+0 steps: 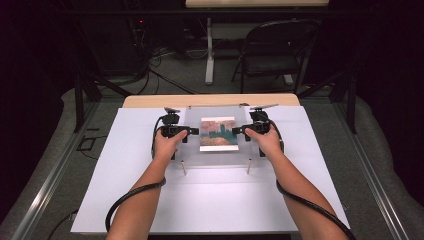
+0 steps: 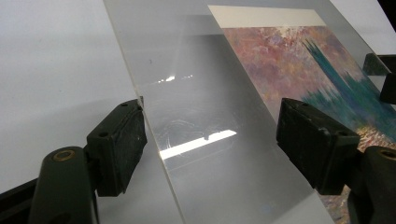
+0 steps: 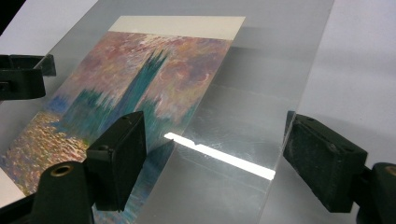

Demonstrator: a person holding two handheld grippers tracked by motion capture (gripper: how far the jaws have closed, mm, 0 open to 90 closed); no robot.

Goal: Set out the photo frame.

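Here my left claw (image 1: 192,131) straddles the clear sheet's (image 2: 196,116) left edge, jaws apart, not pinching; the sheet covers the painted card (image 1: 219,133) near the white board's (image 1: 125,190) far edge; my right claw (image 1: 235,131) gapes likewise at the right edge, ready to lift evenly.

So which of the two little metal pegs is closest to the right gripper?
The right peg, at the clear sheet's front right corner, near the right gripper. The left peg stands at the front left corner, by the left hand.
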